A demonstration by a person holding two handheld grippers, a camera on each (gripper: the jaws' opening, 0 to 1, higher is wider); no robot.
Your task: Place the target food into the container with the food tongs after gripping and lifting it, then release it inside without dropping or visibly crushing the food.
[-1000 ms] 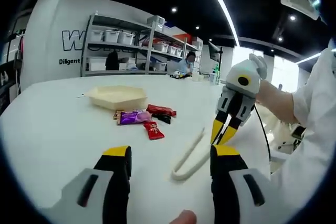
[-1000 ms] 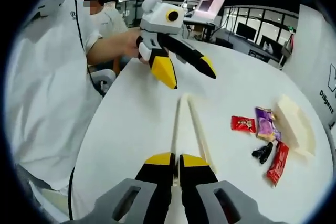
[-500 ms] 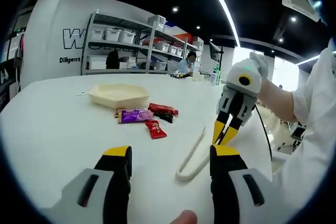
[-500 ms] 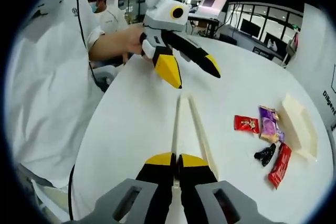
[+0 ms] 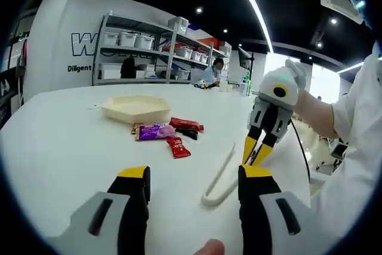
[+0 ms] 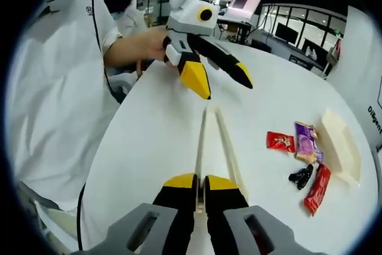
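Tongs: pale cream plastic food tongs (image 6: 210, 141) lie flat on the round white table (image 5: 59, 141), hinge end nearest the left gripper's view, two arms running away toward the snacks. The arms sit a narrow gap apart, nearly parallel, and have hold of nothing.

Right gripper: the right gripper (image 6: 200, 184), yellow-tipped black jaws, is pinched together at the near end of the tongs in its own view. Whether it actually clamps an arm or just rests at it I cannot tell; in the left gripper view it (image 5: 255, 154) stands tips-down just beside the far end of the tongs.

Left gripper: the left gripper (image 5: 192, 177) hangs with jaws spread wide, the hinged bend of the tongs lying between and ahead of them; it grasps nothing. From the right gripper view it (image 6: 216, 79) hovers above the table beyond the tong tips.

Change: over the last second the tongs have stayed put and unlifted; the left gripper has drifted slightly farther from the tong tips. My reading is that the pick-up of the tongs is barely begun and no food has been touched.

Food count: four wrapped snacks beyond the tong tips, well apart from them: one small red packet (image 5: 178, 147), nearest; one purple packet (image 5: 154, 131); one long red packet (image 5: 186, 125); one small black-wrapped piece (image 5: 187, 134). Which is the target I cannot tell.

Container count: one shallow cream tray (image 5: 135, 109), just past the snacks, farthest from the tongs, with nothing visible inside.
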